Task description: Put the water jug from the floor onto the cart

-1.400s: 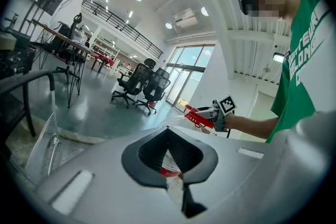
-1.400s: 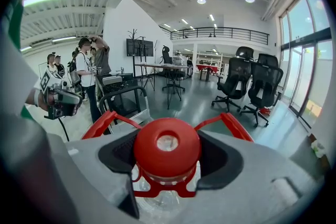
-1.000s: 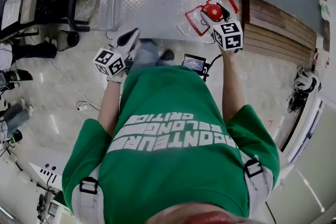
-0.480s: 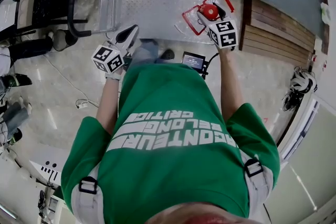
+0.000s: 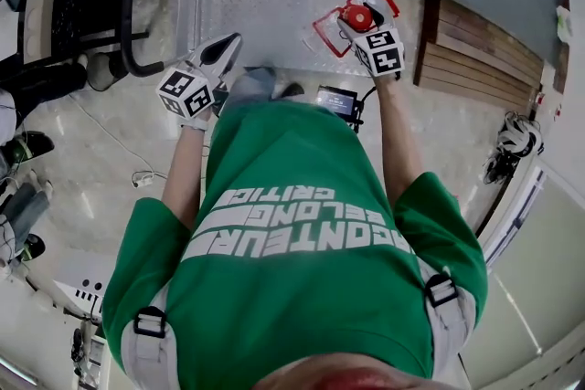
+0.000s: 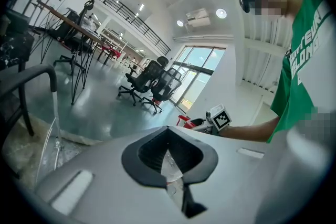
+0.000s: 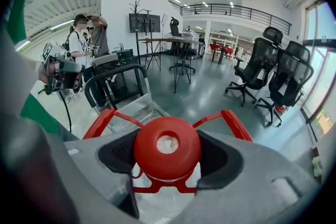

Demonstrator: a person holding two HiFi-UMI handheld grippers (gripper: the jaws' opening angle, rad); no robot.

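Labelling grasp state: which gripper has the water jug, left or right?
The right gripper: its jaws clamp the red cap of the water jug. The left gripper has its jaws together, holding nothing.

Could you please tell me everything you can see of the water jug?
The water jug has a clear plastic body, a round red cap with a pale centre, and a red handle spreading to both sides. The right gripper clasps it at the cap, upright, over the metal deck of the cart. Whether it rests there is unclear.
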